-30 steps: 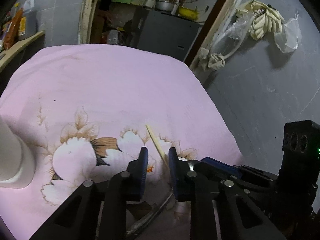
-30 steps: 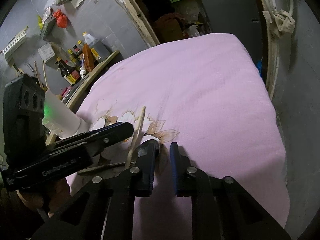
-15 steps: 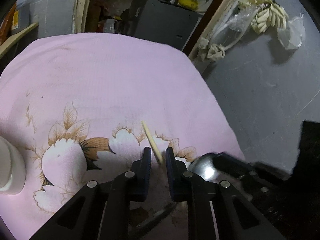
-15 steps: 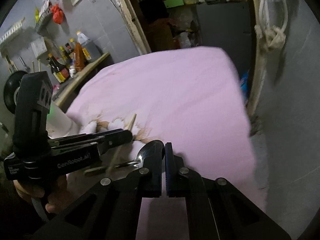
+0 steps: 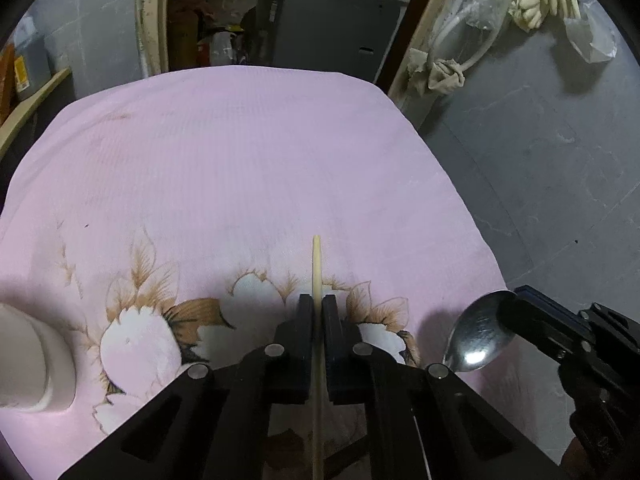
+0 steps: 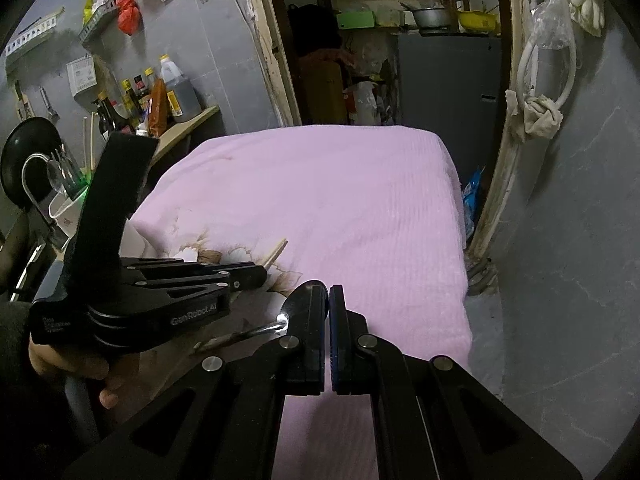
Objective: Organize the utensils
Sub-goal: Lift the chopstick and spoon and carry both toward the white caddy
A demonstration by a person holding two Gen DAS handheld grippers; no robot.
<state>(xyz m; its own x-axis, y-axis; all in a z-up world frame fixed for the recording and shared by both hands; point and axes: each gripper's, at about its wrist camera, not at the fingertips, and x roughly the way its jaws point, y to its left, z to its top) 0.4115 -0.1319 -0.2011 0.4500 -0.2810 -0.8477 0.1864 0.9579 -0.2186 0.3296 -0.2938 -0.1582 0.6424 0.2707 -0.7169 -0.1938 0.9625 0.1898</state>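
My left gripper (image 5: 317, 304) is shut on a pale wooden chopstick (image 5: 317, 264) and holds it above the pink flowered cloth (image 5: 240, 160). The chopstick's tip also shows past the left gripper in the right wrist view (image 6: 278, 250). My right gripper (image 6: 329, 294) is shut on a metal spoon (image 6: 298, 300) at its bowl; the handle trails down to the left. The spoon bowl (image 5: 478, 338) shows at the right in the left wrist view, held in the right gripper (image 5: 516, 306). A white utensil holder (image 6: 66, 210) with utensils in it stands at the far left.
The white holder's base (image 5: 32, 364) stands on the cloth at the left edge. A wooden shelf with bottles (image 6: 160, 100) runs along the left wall. A grey wall (image 5: 540, 160) lies just past the cloth's right edge. A grey cabinet (image 6: 448, 76) stands behind.
Both grippers closed: the left on the chopstick, the right on the spoon. Both utensils have been lifted off the cloth, and the right gripper has moved off to the right.
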